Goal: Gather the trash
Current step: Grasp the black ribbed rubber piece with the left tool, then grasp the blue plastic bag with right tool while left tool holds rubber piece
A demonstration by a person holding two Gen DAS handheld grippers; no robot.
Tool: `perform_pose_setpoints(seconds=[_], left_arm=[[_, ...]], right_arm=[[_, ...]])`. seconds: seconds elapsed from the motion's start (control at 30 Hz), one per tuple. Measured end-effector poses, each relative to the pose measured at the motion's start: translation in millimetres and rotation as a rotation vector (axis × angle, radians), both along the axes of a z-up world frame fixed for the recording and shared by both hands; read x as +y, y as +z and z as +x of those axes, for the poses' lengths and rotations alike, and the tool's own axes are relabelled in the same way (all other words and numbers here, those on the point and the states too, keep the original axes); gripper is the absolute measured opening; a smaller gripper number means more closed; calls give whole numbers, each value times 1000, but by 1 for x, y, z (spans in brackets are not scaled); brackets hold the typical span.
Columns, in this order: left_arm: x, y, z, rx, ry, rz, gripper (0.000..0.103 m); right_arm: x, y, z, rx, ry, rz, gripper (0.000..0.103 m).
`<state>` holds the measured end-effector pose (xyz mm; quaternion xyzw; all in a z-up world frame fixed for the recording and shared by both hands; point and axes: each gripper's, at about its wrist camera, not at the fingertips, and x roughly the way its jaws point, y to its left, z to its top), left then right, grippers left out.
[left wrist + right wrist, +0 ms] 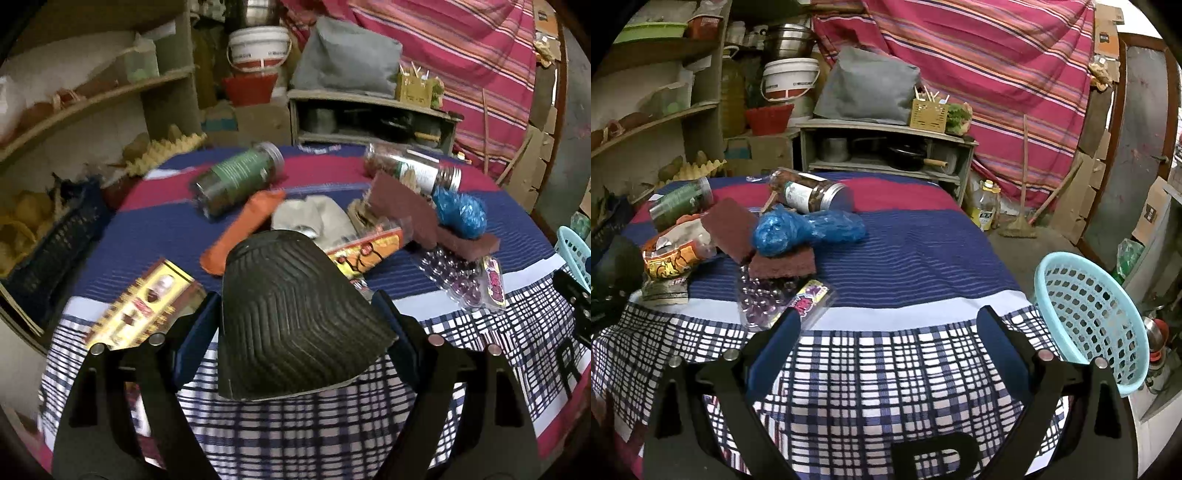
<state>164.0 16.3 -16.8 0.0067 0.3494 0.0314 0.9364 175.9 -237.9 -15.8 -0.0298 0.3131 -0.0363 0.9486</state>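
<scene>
Table cloth (166, 229): black ribbed piece (291, 314) clamped btwn left claw (295, 317) pads.

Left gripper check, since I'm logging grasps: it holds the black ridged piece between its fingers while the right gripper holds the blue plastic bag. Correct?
Partly. The left gripper does hold the black ridged piece. The right gripper holds nothing: its jaws stand open over the checked cloth, and the blue plastic bag lies apart on the table, as the right wrist view shows.
</scene>
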Motion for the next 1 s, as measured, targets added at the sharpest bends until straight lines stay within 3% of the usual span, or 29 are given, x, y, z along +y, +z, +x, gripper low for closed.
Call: perform_pose_setpoints(seconds=[0.27, 0.7, 1.0], left_arm=[[19, 24, -9, -86, 23, 62, 80], [45, 20, 8, -88, 47, 8, 80], [52, 10, 16, -68, 56, 5, 80]], right_arm=[[15, 6, 8, 2, 7, -21, 94], [39, 17, 50, 22, 31, 24, 94], [73, 2, 101, 110, 47, 12, 93]])
